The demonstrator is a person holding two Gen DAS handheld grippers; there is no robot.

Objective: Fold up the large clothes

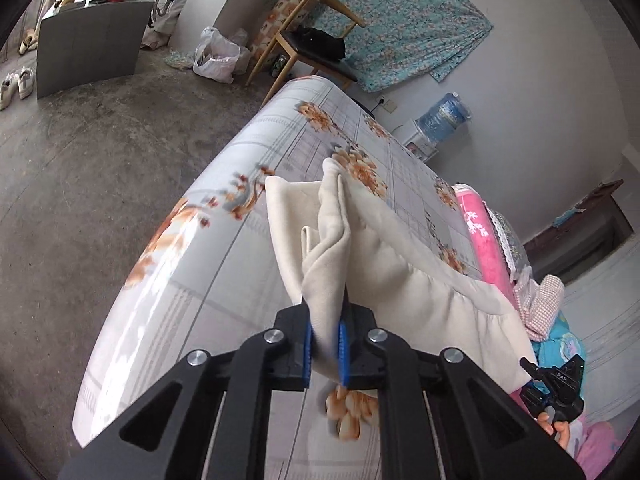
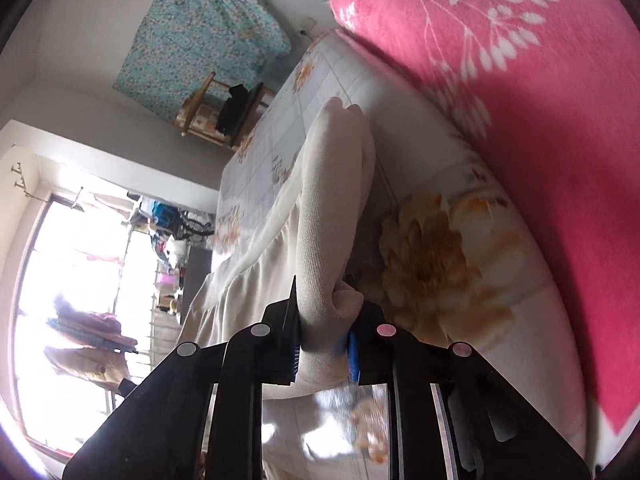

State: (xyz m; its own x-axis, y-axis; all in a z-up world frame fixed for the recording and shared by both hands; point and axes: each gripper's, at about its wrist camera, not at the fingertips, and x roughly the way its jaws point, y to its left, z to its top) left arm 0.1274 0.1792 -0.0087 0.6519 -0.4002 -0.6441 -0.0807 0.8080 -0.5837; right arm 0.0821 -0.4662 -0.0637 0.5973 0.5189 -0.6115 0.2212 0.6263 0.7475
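Cream garment, large and soft, spread along a bed topped with a floral sheet; near edge raised off the sheet, far end resting flat toward a wooden chair.

Left gripper: jaws nearly together, blue pads pinching a bunched fold at one near corner. Right gripper: jaws likewise narrow, clamped on a thick roll of the same cloth at the other near corner. No earlier view available, so nothing said of jaw travel.

Risks, as judged from this view:
- Slip of the bunched fold from the left pads, since several layers sit between them and only the outer ones may be gripped.
- Uneven lift, given a loose drape between the two holds; likely result, a crooked crease.
- Drag of the far end across the sheet, rucking the cloth rather than doubling it over.
- Snag on the pink blanket lying just beside the garment on the right-hand side.

Pose: both tools angled downward toward the bed, pointing along the length of the garment; left tool seen rolled relative to the mattress edge. Part of a hand visible in the left wrist view behind the right tool, at the lower right.
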